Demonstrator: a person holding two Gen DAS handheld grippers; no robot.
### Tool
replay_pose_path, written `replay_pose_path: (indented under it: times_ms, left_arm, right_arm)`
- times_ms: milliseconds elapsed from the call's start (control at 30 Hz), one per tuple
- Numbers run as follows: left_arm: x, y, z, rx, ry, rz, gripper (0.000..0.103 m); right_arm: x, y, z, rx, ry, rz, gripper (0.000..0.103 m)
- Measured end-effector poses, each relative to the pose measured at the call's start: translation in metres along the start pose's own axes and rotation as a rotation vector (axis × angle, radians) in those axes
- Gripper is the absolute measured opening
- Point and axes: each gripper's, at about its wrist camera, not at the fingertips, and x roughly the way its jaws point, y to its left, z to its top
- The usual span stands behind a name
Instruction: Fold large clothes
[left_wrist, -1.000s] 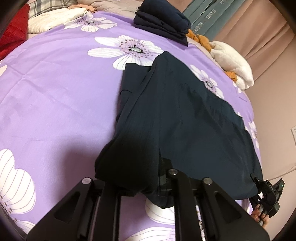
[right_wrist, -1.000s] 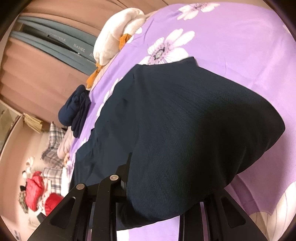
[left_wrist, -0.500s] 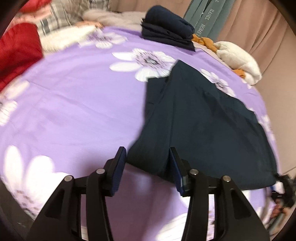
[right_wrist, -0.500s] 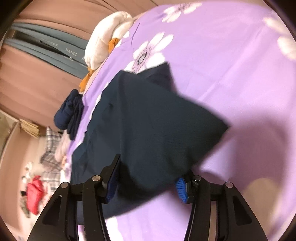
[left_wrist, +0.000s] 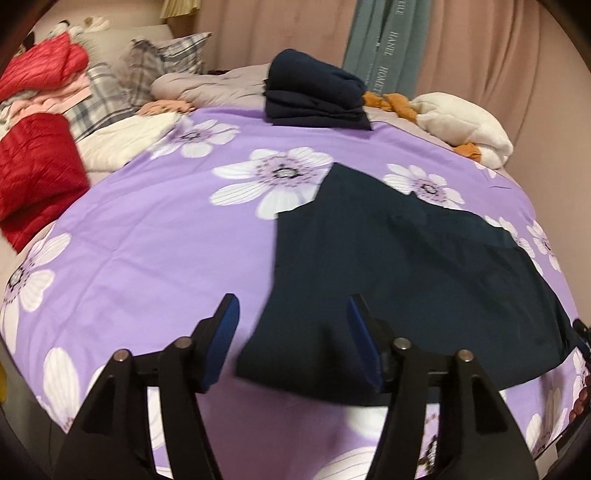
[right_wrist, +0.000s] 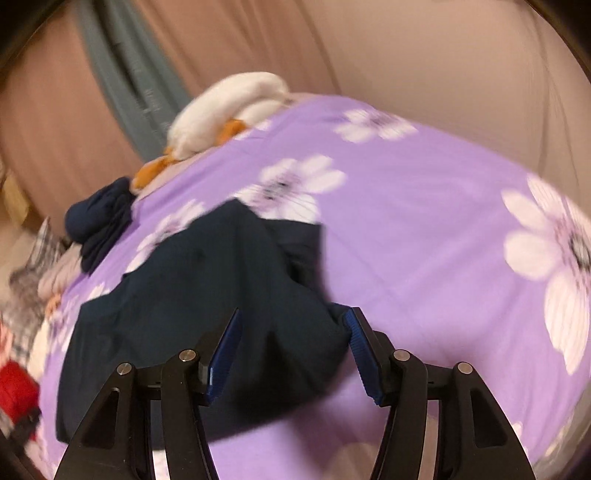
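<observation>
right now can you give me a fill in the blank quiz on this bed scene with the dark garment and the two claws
1. The dark garment lies spread on a ____ bedspread printed with white flowers.
2. The left claw has just been opening; its pads are ____ in colour.
3. The right claw, likewise just opening, now stands ____, pads off the cloth.
4. At the bed's far edge sits a folded stack of ____ clothes.

Missing words: purple; blue; open; navy

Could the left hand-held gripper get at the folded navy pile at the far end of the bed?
Probably yes. Its jaws, just opened, hold nothing, and only bare purple bedspread lies between the left hand-held gripper and the folded navy pile. It looks a long stretch, though.
</observation>
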Motion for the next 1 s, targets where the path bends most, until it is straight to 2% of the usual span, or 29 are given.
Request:
replay_pose_path:
  times_ms: [100, 267, 333, 367, 433, 567, 667, 767, 867, 1000]
  left_arm:
    - [0.004, -0.019, 0.005, 0.028, -0.008, -0.01, 0.072]
    - [0.015, -0.042, 0.011, 0.061, 0.0, -0.038, 0.072]
    - [0.02, -0.051, 0.014, 0.078, 0.003, -0.048, 0.072]
    - [0.023, -0.054, 0.015, 0.087, 0.007, -0.05, 0.072]
    - [0.03, -0.06, 0.016, 0.101, 0.013, -0.057, 0.072]
    - [0.046, -0.073, 0.015, 0.129, 0.044, -0.068, 0.072]
    - [0.062, -0.084, 0.015, 0.151, 0.074, -0.072, 0.072]
    - [0.078, -0.091, 0.014, 0.179, 0.102, -0.063, 0.072]
    - [0.092, -0.095, 0.011, 0.206, 0.126, -0.042, 0.072]
    - [0.104, -0.092, 0.004, 0.24, 0.14, -0.015, 0.072]
  right_arm:
    - [-0.003, 0.024, 0.003, -0.106, -0.059, -0.024, 0.062]
    - [-0.012, 0.063, 0.011, -0.264, -0.189, -0.04, 0.062]
    - [-0.015, 0.073, 0.016, -0.299, -0.225, -0.02, 0.065]
    - [-0.013, 0.079, 0.018, -0.317, -0.217, 0.022, 0.065]
    - [-0.003, 0.09, 0.021, -0.343, -0.169, 0.094, 0.065]
    - [0.032, 0.117, 0.015, -0.398, -0.007, 0.246, 0.065]
    - [0.06, 0.138, 0.004, -0.441, 0.09, 0.296, 0.065]
    - [0.082, 0.156, -0.01, -0.485, 0.179, 0.32, 0.065]
    - [0.109, 0.167, -0.02, -0.491, 0.273, 0.302, 0.065]
    - [0.121, 0.166, -0.022, -0.53, 0.271, 0.207, 0.065]
